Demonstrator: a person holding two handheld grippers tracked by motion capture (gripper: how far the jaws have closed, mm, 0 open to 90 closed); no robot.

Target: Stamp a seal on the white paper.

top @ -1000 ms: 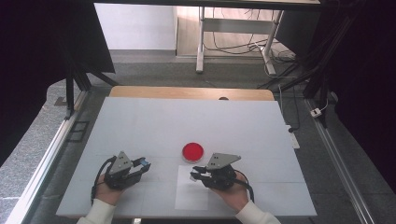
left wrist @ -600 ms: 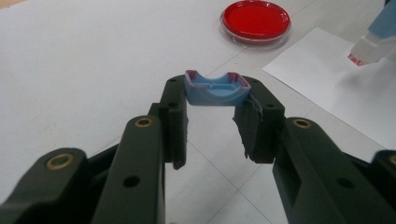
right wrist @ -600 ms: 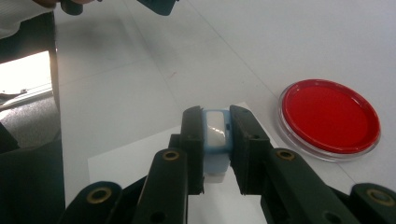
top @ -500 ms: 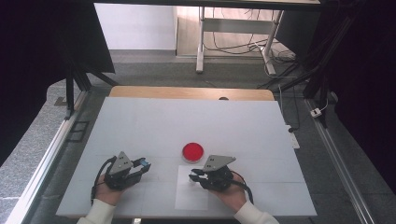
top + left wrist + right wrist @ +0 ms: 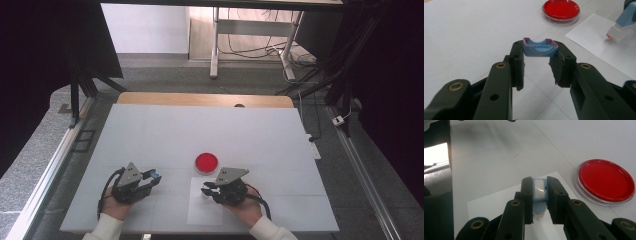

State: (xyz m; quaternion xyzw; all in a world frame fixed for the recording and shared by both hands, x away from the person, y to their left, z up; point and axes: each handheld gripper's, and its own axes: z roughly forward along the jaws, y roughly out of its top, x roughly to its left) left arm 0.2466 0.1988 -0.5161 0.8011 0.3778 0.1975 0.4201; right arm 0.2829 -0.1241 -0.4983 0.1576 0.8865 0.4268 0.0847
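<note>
My left gripper lies low over the table at the near left, shut on a small blue cap with red-stained rims that spans its fingertips. My right gripper is shut on a blue and white stamp, tilted down over a white sheet of paper. In the left gripper view the stamp has a red-edged tip right at the paper; I cannot tell if it touches. A round clear dish of red ink sits just beyond the paper.
The white table top stretches far behind the dish, with a wooden strip along its far edge. Metal rails run down both sides. The person's hands and white sleeves come in at the near edge.
The right gripper with the stamp has edged slightly toward the near edge and down over the paper. The left gripper has not moved.
</note>
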